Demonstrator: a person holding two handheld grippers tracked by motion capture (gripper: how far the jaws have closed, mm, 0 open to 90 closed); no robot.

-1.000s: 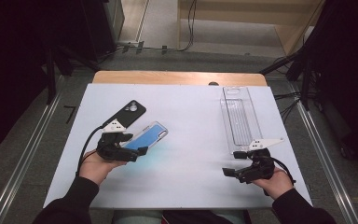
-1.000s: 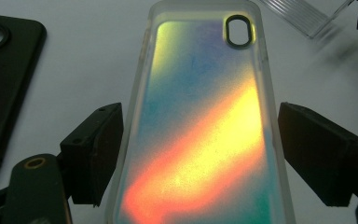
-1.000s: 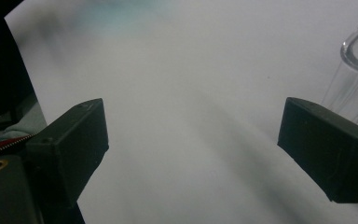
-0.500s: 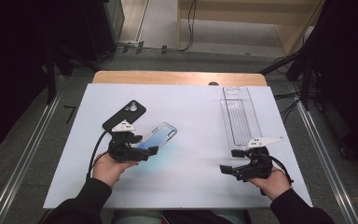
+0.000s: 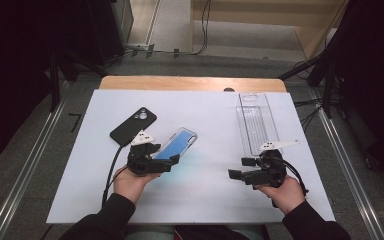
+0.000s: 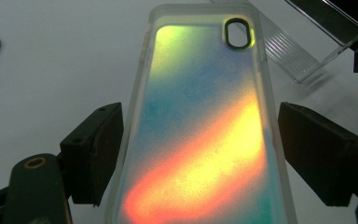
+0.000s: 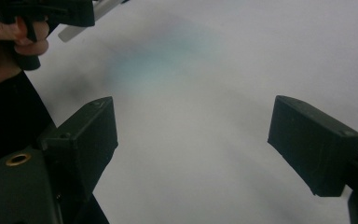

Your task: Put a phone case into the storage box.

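A translucent phone case with an iridescent blue-to-orange back sits between the jaws of my left gripper, held by its long sides just above the white table. In the left gripper view the case runs away from the camera, its camera cut-out at the far end, and both jaws press its edges. My right gripper hovers low at the table's right front, open with nothing between its jaws. A black phone lies flat behind the left hand.
A clear plastic tray lies lengthwise at the back right, just beyond the right gripper, and also appears in the left gripper view. The white table sheet ends at a wooden strip at the back. Cables trail from both grippers.
My left gripper has carried the phone case to the right, toward the table's middle. The right gripper has shifted slightly left and stays open.
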